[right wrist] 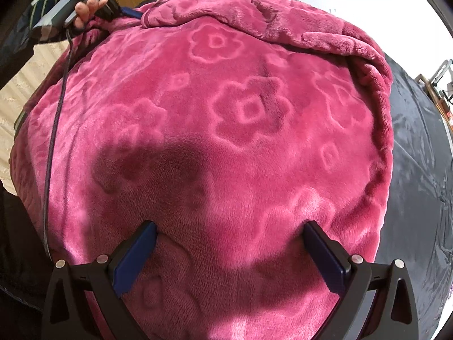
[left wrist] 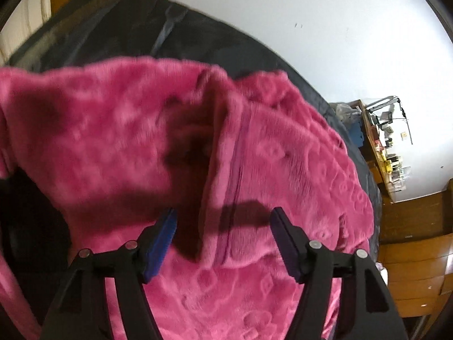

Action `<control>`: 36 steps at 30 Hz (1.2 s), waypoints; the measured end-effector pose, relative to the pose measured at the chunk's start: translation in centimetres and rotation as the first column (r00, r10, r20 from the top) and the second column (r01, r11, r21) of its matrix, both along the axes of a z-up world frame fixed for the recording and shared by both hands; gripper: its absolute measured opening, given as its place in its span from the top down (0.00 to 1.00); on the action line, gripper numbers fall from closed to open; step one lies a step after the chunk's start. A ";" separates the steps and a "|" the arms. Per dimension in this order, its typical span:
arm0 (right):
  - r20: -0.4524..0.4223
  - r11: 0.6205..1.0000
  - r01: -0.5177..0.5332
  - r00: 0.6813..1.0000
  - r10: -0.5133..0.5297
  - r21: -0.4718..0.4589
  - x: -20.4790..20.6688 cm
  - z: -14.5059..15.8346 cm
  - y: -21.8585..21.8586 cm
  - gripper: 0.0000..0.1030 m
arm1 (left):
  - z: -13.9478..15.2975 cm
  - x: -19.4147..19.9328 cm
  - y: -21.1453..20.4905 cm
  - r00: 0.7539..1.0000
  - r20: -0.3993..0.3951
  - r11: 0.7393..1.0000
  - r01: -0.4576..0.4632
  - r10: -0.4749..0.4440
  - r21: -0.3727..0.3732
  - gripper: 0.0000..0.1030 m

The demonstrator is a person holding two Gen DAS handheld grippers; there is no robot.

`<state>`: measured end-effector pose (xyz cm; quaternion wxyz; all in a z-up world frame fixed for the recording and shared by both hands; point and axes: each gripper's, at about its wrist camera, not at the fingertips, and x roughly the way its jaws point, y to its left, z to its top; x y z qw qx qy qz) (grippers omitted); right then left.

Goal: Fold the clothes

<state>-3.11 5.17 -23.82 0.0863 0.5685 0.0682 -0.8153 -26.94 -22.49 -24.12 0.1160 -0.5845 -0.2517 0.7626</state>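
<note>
I see the deep pink plush fleece garment with embossed flowers spread over a dark grey slippery sheet, filling both wrist views. My right tongs stand wide and empty, tips low against the pile at 6 o'clock. My left tongs are also wide and hold nothing, poised over a raised fold ridge that runs from 12 toward 6 o'clock in that view; this frame is blurred. In the right view, at 11 o'clock, the person's hand grips the other tool's handle beside a turned-over hem.

I judge the step to be taking hold for the next fold. To do it well I would pinch one layer at the edge, not the thick ridge, and lift both sides evenly so the fleece does not slide on the sheet. I see no container near the garment.
</note>
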 end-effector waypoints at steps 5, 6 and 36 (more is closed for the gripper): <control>0.000 1.000 0.000 1.000 0.000 0.000 -0.8 -0.1 -0.3 0.00 | -0.3 0.7 1.1 0.999 -0.018 0.998 0.032 -0.031 0.047 0.43; 0.000 1.000 0.000 1.000 0.000 0.000 -1.3 -0.1 -0.1 0.00 | -0.2 0.7 1.5 0.999 -0.022 0.998 0.050 -0.050 0.032 0.55; -0.224 0.940 0.325 0.929 -0.296 0.107 -7.0 6.2 5.0 0.00 | 3.8 1.0 1.8 0.986 -0.080 0.968 0.125 -0.146 -0.218 0.90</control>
